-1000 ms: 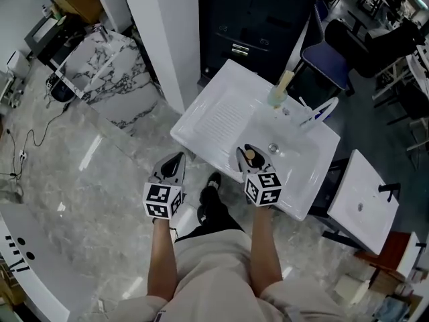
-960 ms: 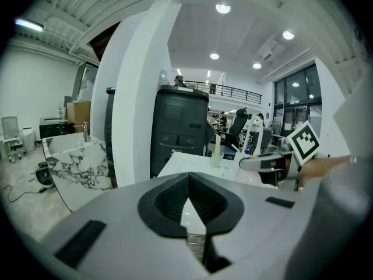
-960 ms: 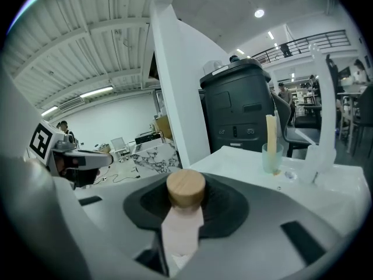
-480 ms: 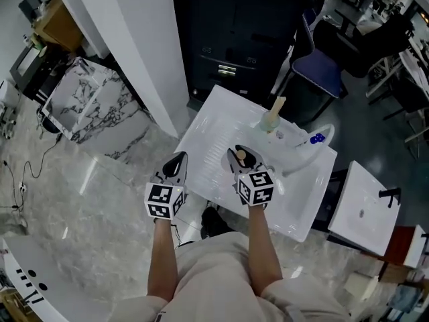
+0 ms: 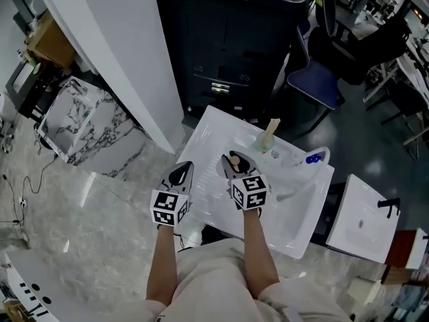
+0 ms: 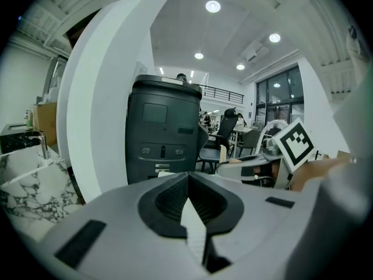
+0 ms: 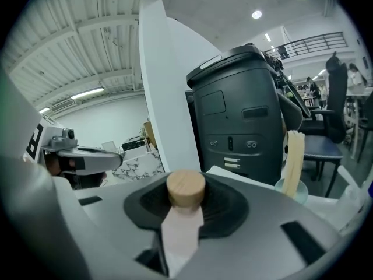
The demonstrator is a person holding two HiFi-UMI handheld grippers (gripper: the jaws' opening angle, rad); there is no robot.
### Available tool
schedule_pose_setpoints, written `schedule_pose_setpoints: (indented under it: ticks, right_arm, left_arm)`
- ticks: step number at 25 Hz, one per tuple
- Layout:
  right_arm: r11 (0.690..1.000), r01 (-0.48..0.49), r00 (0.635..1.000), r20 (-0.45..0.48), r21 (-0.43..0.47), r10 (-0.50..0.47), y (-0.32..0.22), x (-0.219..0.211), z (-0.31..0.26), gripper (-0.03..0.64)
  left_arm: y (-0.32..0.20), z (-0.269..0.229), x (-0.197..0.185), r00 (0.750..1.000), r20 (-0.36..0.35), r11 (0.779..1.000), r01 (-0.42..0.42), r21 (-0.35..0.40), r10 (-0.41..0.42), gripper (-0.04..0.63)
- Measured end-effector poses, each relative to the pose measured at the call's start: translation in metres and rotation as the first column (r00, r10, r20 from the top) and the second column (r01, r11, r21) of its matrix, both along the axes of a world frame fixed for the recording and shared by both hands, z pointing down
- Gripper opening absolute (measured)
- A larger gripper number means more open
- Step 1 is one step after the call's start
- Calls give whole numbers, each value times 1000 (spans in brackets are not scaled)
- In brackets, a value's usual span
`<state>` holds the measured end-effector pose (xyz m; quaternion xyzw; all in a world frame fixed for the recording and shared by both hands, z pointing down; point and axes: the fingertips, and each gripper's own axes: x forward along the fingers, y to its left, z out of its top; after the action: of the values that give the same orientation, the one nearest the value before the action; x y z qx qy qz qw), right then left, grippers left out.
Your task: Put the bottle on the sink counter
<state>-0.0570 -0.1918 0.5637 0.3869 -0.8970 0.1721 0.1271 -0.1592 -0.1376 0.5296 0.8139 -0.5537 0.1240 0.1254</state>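
Wood-capped and pale-bodied, the bottle (image 7: 185, 190) stands upright between the fingers (image 7: 228, 209) of my right gripper (image 5: 233, 161). They are clamped on it just under the cap, and it hangs in the air above the white sink (image 5: 201, 134), touching nothing else. I take this to be the carrying step, with the set-down not yet done. The sink's flat ribbed surface (image 5: 213, 147) lies bare at about 10 o'clock from the bottle, just beside it, and the basin opens at 3 o'clock. A cup (image 5: 263, 141) with a pale stick in it stands at 1 o'clock, with the tap (image 5: 314, 157) beyond it. The next move, as I judge it, is to shift over the flat part and lower the bottle until its base rests. Only then should I part the fingers, staying clear of the cup and the basin's edge, where the bottle could topple. My right forearm reaches straight out toward 12 o'clock, with the gripper tipped a little downward. My left gripper (image 5: 181, 174) sits at 9 o'clock beside it, by the sink's left edge, its fingers (image 6: 165, 202) together on nothing.
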Motion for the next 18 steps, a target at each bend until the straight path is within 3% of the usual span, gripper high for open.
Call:
schedule_pose_setpoints:
  ticks: [18]
  right_arm:
    - [998, -20, 1000, 22, 54, 19, -34, 7, -2, 104]
  left_arm:
    - [-9, 9, 3, 1000, 3, 1000, 9, -17, -9, 6]
